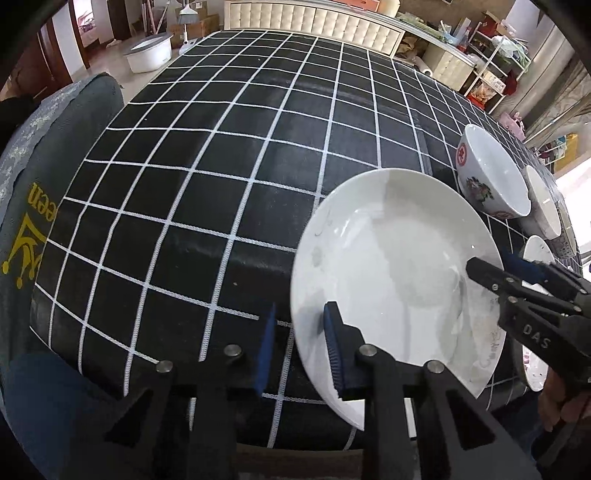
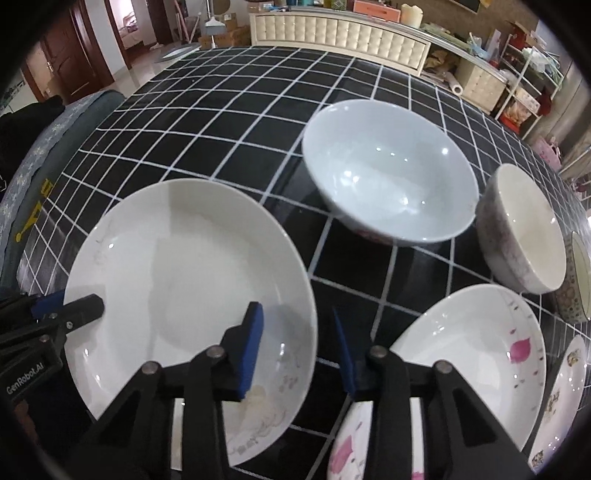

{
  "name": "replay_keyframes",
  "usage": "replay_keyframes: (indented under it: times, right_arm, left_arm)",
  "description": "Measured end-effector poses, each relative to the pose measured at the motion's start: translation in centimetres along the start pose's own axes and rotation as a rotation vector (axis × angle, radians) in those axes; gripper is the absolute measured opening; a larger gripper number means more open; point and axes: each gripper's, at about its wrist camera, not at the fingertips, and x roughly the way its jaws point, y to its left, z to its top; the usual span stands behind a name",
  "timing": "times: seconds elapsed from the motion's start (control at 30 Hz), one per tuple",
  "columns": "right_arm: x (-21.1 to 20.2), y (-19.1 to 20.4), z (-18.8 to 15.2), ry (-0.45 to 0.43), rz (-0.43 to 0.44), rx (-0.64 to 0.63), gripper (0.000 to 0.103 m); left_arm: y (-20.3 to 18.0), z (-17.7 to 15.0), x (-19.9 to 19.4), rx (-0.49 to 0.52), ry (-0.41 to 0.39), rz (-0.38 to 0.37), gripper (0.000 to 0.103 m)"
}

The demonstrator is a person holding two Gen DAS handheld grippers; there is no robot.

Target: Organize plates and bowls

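A large white plate (image 1: 391,266) lies on the black grid tablecloth; it also shows in the right wrist view (image 2: 184,266). My left gripper (image 1: 301,347) is open and straddles the plate's left rim, one pad over the plate, one outside. My right gripper (image 2: 299,350) is open and straddles the plate's right rim; it shows in the left wrist view (image 1: 517,273) too. A white bowl with a red pattern (image 2: 388,173) stands behind the plate. A cream bowl (image 2: 524,229) stands right of it.
Plates with pink flowers (image 2: 480,354) lie at the front right, with another patterned plate (image 2: 565,398) and a patterned bowl (image 2: 576,280) at the right edge. A grey chair back (image 1: 44,206) stands at the table's left. A cream cabinet (image 2: 332,29) is beyond the table.
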Motion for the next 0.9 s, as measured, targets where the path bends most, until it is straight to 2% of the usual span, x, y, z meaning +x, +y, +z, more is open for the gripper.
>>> replay_keyframes:
  times: [0.17, 0.33, 0.47, 0.57, 0.9]
  right_arm:
    - [0.1, 0.1, 0.0, -0.008, -0.006, 0.02, 0.032]
    - [-0.1, -0.2, -0.1, -0.005, 0.004, 0.071, 0.032]
    - [-0.6, 0.1, 0.3, -0.02, -0.02, 0.087, 0.032]
    - [-0.9, 0.2, 0.5, -0.022, -0.006, 0.092, 0.032]
    - [0.0, 1.0, 0.9, -0.018, 0.006, 0.084, 0.032]
  left_arm:
    - [-0.2, 0.0, 0.4, -0.008, 0.006, -0.033, 0.019]
    - [-0.4, -0.1, 0.5, -0.005, 0.006, -0.027, 0.02]
    - [-0.7, -0.3, 0.2, 0.0, 0.004, -0.003, 0.02]
    - [-0.6, 0.1, -0.3, -0.002, -0.014, -0.027, 0.02]
    - [0.4, 1.1, -0.8, -0.009, -0.041, 0.015, 0.02]
